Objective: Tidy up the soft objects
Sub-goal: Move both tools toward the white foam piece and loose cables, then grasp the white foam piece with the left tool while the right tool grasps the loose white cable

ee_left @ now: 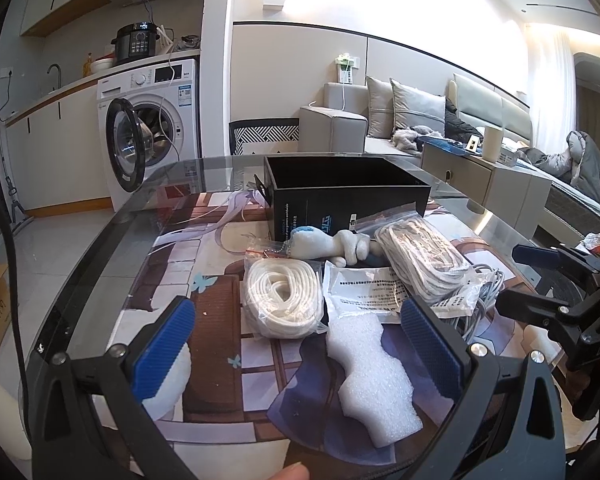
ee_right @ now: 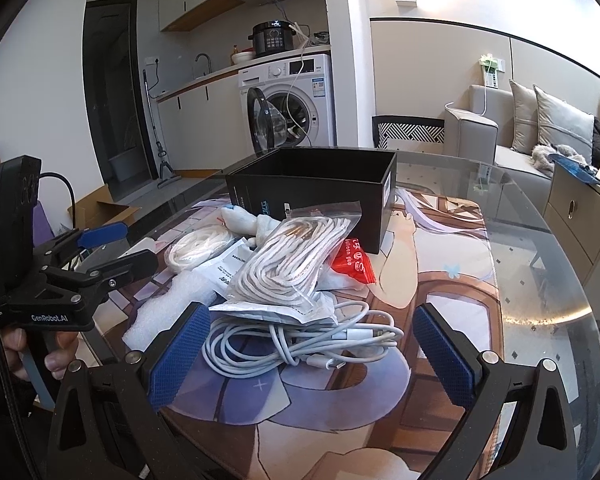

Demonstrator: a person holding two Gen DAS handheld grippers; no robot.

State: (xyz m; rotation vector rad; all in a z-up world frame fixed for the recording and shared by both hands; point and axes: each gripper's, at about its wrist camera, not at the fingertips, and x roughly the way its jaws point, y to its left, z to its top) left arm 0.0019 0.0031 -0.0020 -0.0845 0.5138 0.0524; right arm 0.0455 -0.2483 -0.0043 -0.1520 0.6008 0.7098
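Clutter for sorting lies heaped on the printed mat, just in front of the black box (ee_right: 312,188), whose open top faces up, presumably as the bin for it all. Your right gripper (ee_right: 306,354) hovers with its jaws spread wide and nothing between them, lined up over the loose white cable (ee_right: 296,340) at the near edge of the heap. A bagged bundle of cord (ee_right: 296,252) rests partly on top of that cable, so expect it to shift when you lift. Your left gripper (ee_left: 296,346) is equally wide and empty-handed, framing the foam piece (ee_left: 370,368), with the coiled white cord (ee_left: 282,300) just beyond. The plush toy (ee_left: 328,244) lies against the box wall, and a red packet (ee_right: 350,264), possibly balloons though the print is unclear, peeks out beside the box.
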